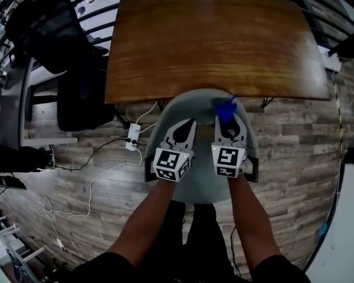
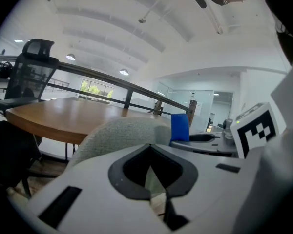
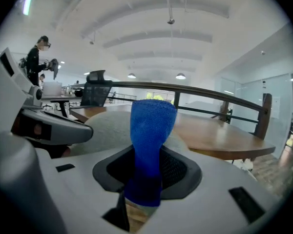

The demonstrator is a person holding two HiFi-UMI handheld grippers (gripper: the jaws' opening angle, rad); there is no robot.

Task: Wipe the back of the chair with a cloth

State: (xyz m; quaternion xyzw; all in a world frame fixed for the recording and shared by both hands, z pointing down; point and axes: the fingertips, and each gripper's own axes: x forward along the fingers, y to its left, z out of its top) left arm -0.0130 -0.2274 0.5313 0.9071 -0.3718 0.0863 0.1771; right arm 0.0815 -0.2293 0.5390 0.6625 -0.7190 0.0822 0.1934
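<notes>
Lengthwise, cloth point(image 3: 150, 130) juts forward from the grasping right claw point(image 3: 145, 177); left claw point(image 2: 150, 177) clenched empty.

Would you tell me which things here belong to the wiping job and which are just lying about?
Job: cloth, held in the right gripper; grey chair back.
Lying about: wooden table, black office chair, power strip, cables.
</notes>
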